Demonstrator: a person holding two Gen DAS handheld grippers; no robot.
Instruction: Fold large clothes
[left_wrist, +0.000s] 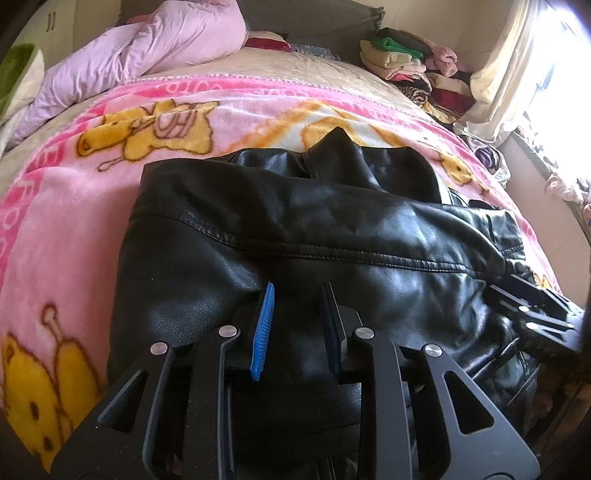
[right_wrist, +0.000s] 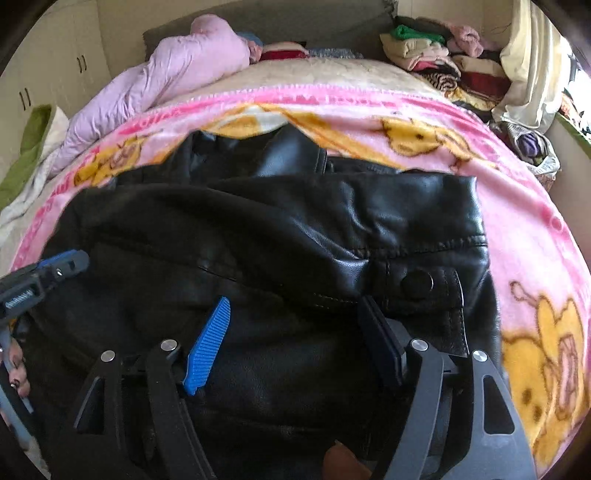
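A black leather jacket (left_wrist: 295, 206) lies folded on the pink cartoon blanket (left_wrist: 66, 236), with a sleeve laid across its middle. My left gripper (left_wrist: 299, 291) sits at the jacket's near edge, its blue pads narrowly apart with a fold of leather pinched between them. From the right wrist view, the left gripper (right_wrist: 55, 266) shows at the jacket's (right_wrist: 295, 221) left side. My right gripper (right_wrist: 295, 302) stands wide open over the near right part, just below the snap-buttoned cuff (right_wrist: 417, 282). Its pads do not press on the leather. The right gripper (left_wrist: 532, 314) also appears at the right edge.
A crumpled lilac duvet (left_wrist: 140, 55) lies at the back left of the bed. A pile of folded clothes (left_wrist: 410, 62) sits at the back right, beside a cream curtain (left_wrist: 517, 66) and a bright window. Cupboard doors (right_wrist: 51, 81) stand on the left.
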